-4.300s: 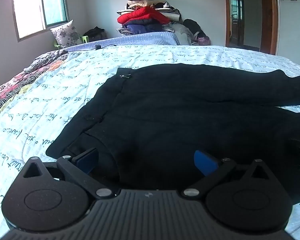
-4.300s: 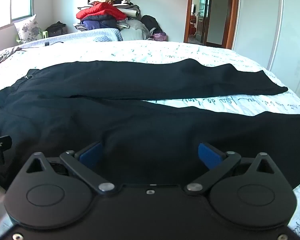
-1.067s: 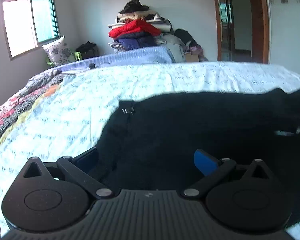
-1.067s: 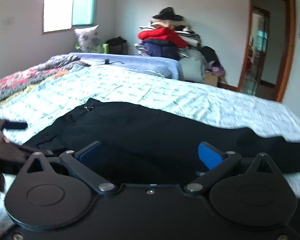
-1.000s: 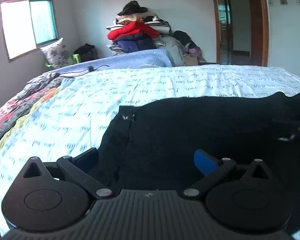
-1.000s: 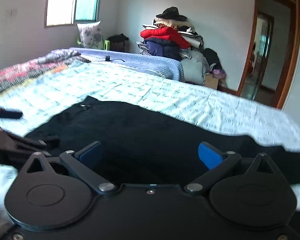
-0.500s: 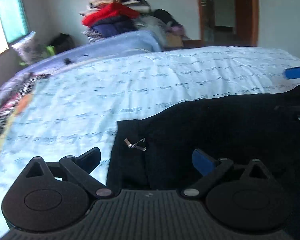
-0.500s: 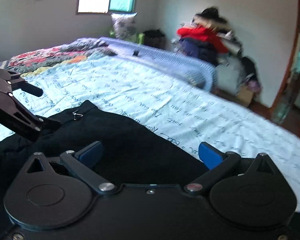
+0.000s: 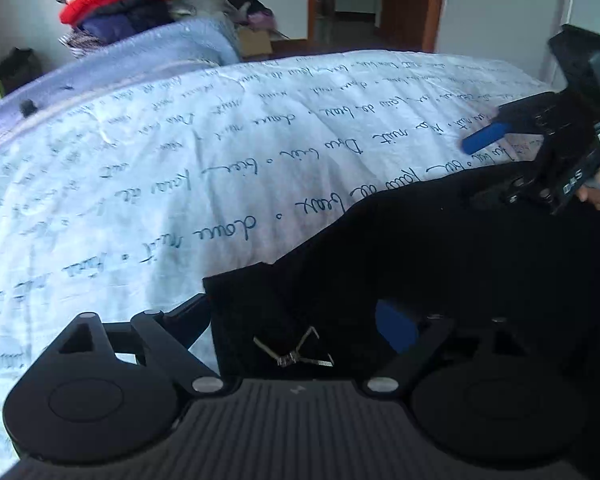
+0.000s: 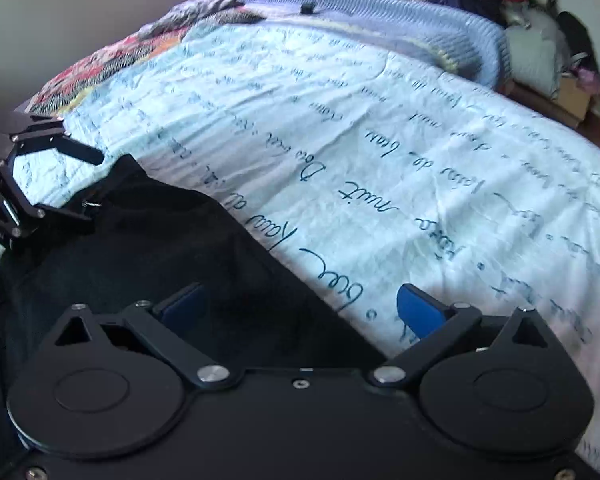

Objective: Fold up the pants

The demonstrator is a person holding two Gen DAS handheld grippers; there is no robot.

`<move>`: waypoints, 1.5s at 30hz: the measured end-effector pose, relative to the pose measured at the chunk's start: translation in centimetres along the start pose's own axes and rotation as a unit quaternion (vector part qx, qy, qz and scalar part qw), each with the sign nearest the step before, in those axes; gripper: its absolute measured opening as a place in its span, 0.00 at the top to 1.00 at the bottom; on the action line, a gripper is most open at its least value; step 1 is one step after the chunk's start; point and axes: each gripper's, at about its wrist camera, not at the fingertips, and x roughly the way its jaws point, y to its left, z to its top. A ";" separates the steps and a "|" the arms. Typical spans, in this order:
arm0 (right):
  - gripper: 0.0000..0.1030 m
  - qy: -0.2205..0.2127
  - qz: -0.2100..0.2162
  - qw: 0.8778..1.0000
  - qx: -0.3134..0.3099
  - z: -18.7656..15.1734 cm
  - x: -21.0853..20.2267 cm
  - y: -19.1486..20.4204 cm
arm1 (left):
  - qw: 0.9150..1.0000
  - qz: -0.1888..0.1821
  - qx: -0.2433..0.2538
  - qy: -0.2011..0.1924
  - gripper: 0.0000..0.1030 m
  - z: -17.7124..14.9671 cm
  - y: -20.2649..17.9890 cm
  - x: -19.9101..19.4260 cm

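Black pants [image 9: 440,264] lie on the white printed bedspread [image 9: 220,152]. Their waistband corner with a metal clasp [image 9: 292,354] sits between the fingers of my left gripper [image 9: 296,324], whose jaws stand apart around the cloth. My right gripper [image 10: 300,308] is open with jaws wide; its left finger is over the pants [image 10: 140,248], its right blue pad [image 10: 418,312] over the bedspread [image 10: 380,128]. The right gripper also shows in the left wrist view [image 9: 484,168] at the pants' far edge. The left gripper shows in the right wrist view [image 10: 80,184] at the waist corner.
A blue blanket roll [image 9: 148,52] lies along the far edge of the bed. A pile of clothes [image 9: 116,4] with a red jacket stands behind it. A patterned quilt [image 10: 112,60] lies at the bed's far left. A doorway [image 9: 372,0] is at the back.
Both grippers moved forward over the pants to their far edge. The left one closed in on the waistband corner with the clasp; the right one reached the far edge, tilted down.
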 end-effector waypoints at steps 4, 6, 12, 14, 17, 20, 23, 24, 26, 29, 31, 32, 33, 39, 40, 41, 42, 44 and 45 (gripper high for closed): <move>0.00 0.022 0.014 0.999 -0.024 0.8 1.4 -0.3 | 1.000 -0.003 0.009 0.004 0.11 1.0 1.2 1.7; 0.01 0.030 0.024 0.999 -0.027 1.2 1.6 -0.6 | 1.000 -0.023 -0.008 0.012 0.10 1.4 2.4 2.8; 0.25 0.043 0.047 0.997 -0.031 1.6 1.7 -0.6 | 0.994 -0.075 -0.073 0.018 0.20 1.8 4.5 4.3; 0.42 0.038 0.061 0.997 -0.032 1.6 1.3 -0.3 | 0.995 -0.072 -0.065 0.010 0.30 1.7 3.9 3.3; 0.73 0.034 0.075 0.996 -0.030 1.3 1.0 0.2 | 0.996 -0.066 -0.056 0.011 0.55 1.2 3.3 1.9; 0.89 0.023 0.048 0.998 -0.038 0.8 0.3 1.0 | 0.997 -0.060 -0.056 -0.002 0.82 0.8 3.0 0.4; 0.92 0.001 0.015 0.998 -0.055 0.2 -0.7 2.2 | 0.996 -0.058 -0.062 -0.017 0.93 0.6 2.6 -1.0; 0.93 -0.006 0.001 0.998 -0.066 0.1 -1.0 2.9 | 0.996 -0.057 -0.058 -0.022 0.93 0.6 2.3 -1.4; 0.94 -0.018 -0.031 0.995 -0.088 -0.3 -1.6 4.3 | 0.998 -0.039 -0.042 -0.031 0.94 0.5 1.2 -2.2; 0.94 -0.044 -0.067 0.989 -0.123 -1.3 -3.4 7.0 | 0.999 -0.015 -0.016 -0.050 0.94 0.0 -0.5 -4.0; 0.95 -0.065 -0.082 0.985 -0.141 -2.3 -5.2 9.0 | 0.998 -0.002 -0.004 -0.067 0.94 -0.7 -1.4 -5.6; 0.95 -0.073 -0.092 0.982 -0.150 -2.9 -6.2 10.0 | 0.997 0.004 -0.003 -0.075 0.94 -1.1 -1.9 -6.5; 0.95 -0.080 -0.100 0.979 -0.157 -3.4 -7.0 10.8 | 0.997 0.006 -0.003 -0.081 0.94 -1.6 -2.1 -7.5; 0.95 -0.109 -0.100 0.972 -0.185 -8.2 -12.6 17.1 | 0.994 0.022 -0.008 -0.109 0.93 -6.3 -4.3 -14.3; 0.95 -0.112 -0.098 0.970 -0.191 -9.2 -13.4 18.2 | 0.993 0.021 -0.011 -0.113 0.93 -7.4 -4.6 -15.4; 0.95 -0.112 -0.097 0.969 -0.197 -10.3 -14.1 19.4 | 0.993 0.020 -0.014 -0.116 0.93 -8.5 -5.0 -16.4; 0.95 -0.110 -0.091 0.969 -0.200 -11.3 -14.7 20.4 | 0.993 0.021 -0.019 -0.115 0.93 -9.5 -5.4 -17.2; 0.95 -0.105 -0.081 0.969 -0.208 -13.2 -15.4 22.4 | 0.993 0.020 -0.028 -0.111 0.92 -11.7 -6.2 -18.6; 0.95 -0.102 -0.082 0.968 -0.216 -14.1 -15.5 23.3 | 0.994 0.022 -0.025 -0.108 0.92 -12.7 -6.8 -19.1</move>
